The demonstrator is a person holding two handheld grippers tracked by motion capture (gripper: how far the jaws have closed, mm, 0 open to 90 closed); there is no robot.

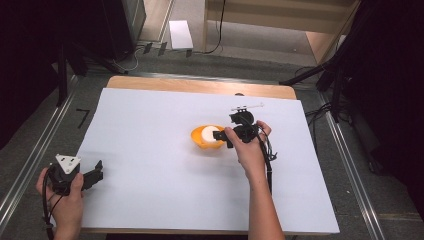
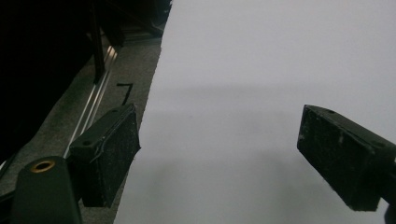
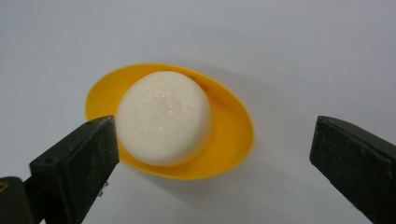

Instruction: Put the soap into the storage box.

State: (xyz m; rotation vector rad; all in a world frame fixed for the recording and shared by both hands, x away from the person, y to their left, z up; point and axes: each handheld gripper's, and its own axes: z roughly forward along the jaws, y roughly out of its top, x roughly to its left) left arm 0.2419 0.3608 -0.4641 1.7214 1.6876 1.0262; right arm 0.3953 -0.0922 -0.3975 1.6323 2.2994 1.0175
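My right gripper (image 3: 212, 154) view shows a white puck (image 3: 163, 116) filling the yellow bowl (image 3: 233, 140) (perhaps soap); jaws wide, bowl between and ahead. My left gripper (image 2: 219, 154) is wide too, over the bare sheet (image 2: 261, 70).

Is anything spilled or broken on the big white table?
Nothing looks spilled or broken. The round white puck-shaped block sits inside the shallow yellow plastic bowl, upright on the white table sheet. The right gripper is open by it.

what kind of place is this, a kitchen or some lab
Probably a lab or recording setup, not a kitchen: a table covered in a plain white sheet, dark stands around it, and cables on grey carpet.
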